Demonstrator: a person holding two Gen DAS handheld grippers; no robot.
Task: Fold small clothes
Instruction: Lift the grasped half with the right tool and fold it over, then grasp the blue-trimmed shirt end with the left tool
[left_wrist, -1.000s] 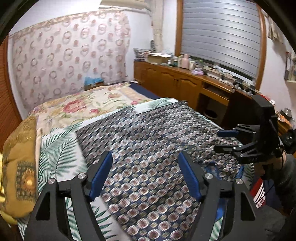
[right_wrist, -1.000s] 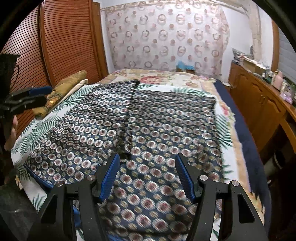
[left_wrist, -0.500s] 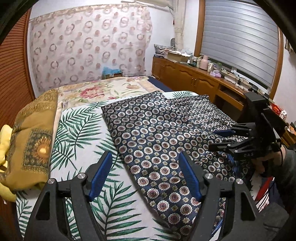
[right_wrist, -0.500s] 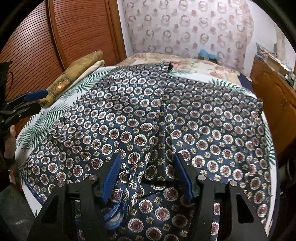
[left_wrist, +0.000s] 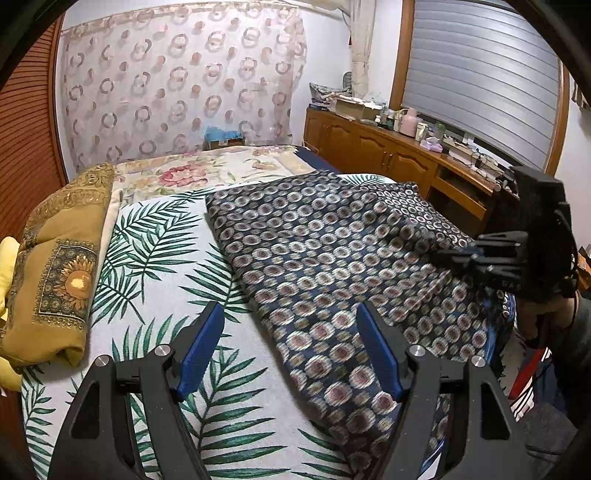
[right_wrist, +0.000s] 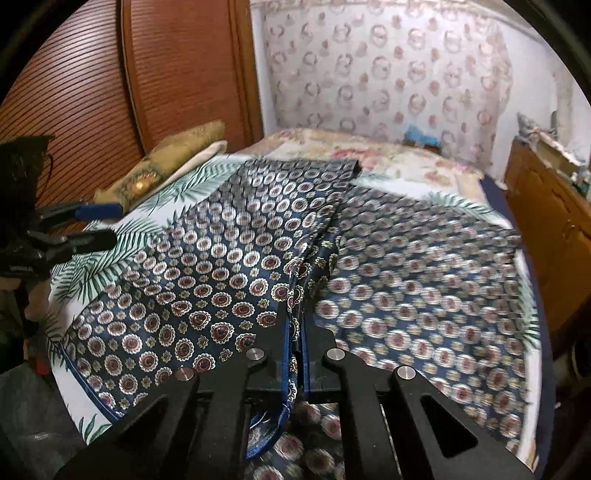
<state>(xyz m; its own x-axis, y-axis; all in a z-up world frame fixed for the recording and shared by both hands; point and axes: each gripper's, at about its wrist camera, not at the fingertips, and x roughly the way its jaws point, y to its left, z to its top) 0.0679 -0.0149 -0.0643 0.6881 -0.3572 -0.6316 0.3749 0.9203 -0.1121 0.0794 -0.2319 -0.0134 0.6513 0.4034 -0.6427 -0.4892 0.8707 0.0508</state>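
A navy garment (left_wrist: 314, 251) printed with round medallions lies spread on the bed. In the right wrist view the garment (right_wrist: 221, 266) rises in a ridge along its middle fold toward the camera. My right gripper (right_wrist: 293, 321) is shut on that fold at the near hem, with cloth pinched between the pads. In the left wrist view the right gripper (left_wrist: 458, 254) appears at the far right, lifting the fabric there. My left gripper (left_wrist: 290, 310) hovers open over the garment's left edge with nothing between its fingers. The left gripper (right_wrist: 107, 225) also shows at the left of the right wrist view.
A palm-leaf sheet (left_wrist: 155, 258) covers the bed. A folded golden cloth (left_wrist: 62, 266) lies along the bed's left side. A wooden cabinet (left_wrist: 388, 158) with clutter on top runs along the right wall. Slatted wooden doors (right_wrist: 166, 74) stand to the left.
My right gripper has gone from open to shut on the garment's middle fold, and the cloth has bunched up there. The left gripper stayed open and came lower, over the garment's left edge.
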